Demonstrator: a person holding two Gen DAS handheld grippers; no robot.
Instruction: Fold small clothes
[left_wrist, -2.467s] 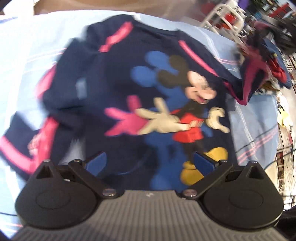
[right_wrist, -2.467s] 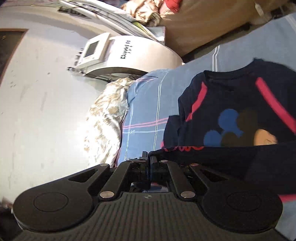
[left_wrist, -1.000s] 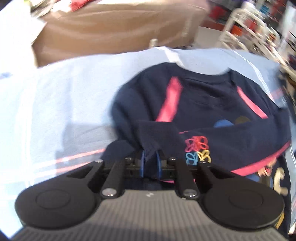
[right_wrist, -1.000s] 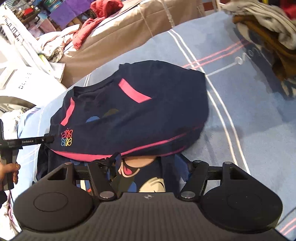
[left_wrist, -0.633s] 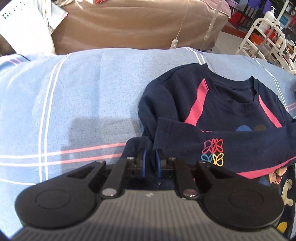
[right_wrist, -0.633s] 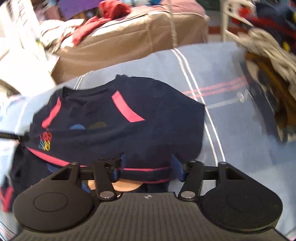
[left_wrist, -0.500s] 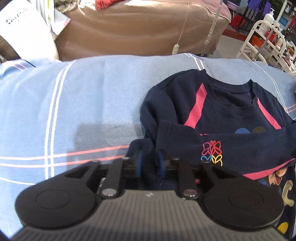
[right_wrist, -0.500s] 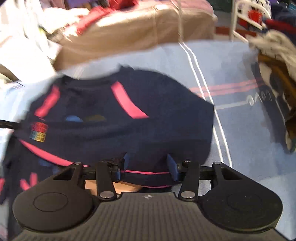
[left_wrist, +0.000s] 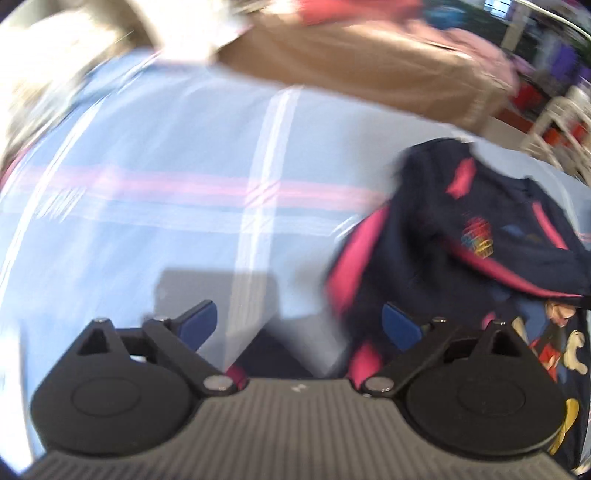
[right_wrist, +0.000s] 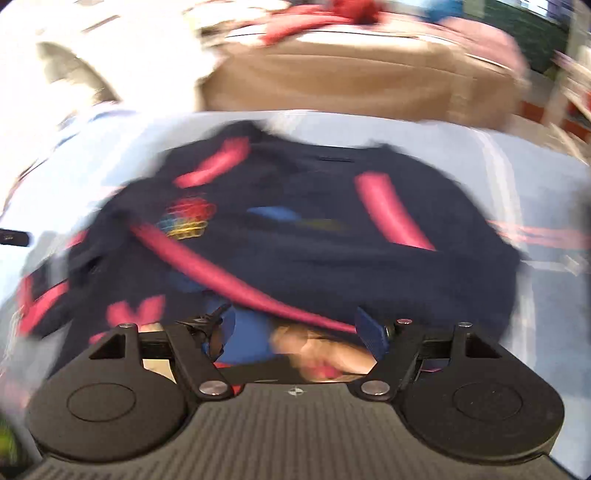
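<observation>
Released now, both sleeves lie across the navy cartoon-print sweatshirt (right_wrist: 295, 229) at frame centre; left gripper (left_wrist: 299, 325) and right gripper (right_wrist: 295, 328) gape empty (blurred); next, probably, the hem fold.

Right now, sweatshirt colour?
Navy sweatshirt with pink stripes; clearest in right wrist view.

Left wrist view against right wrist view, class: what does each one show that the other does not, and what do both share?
Only the left wrist view shows the open left gripper over bare blue bedsheet, the sweater to its right. Only the right wrist view shows the open right gripper directly over the sweater, plus both pink shoulder stripes. Both show the navy sweater, its colourful logo and the tan sofa.
</observation>
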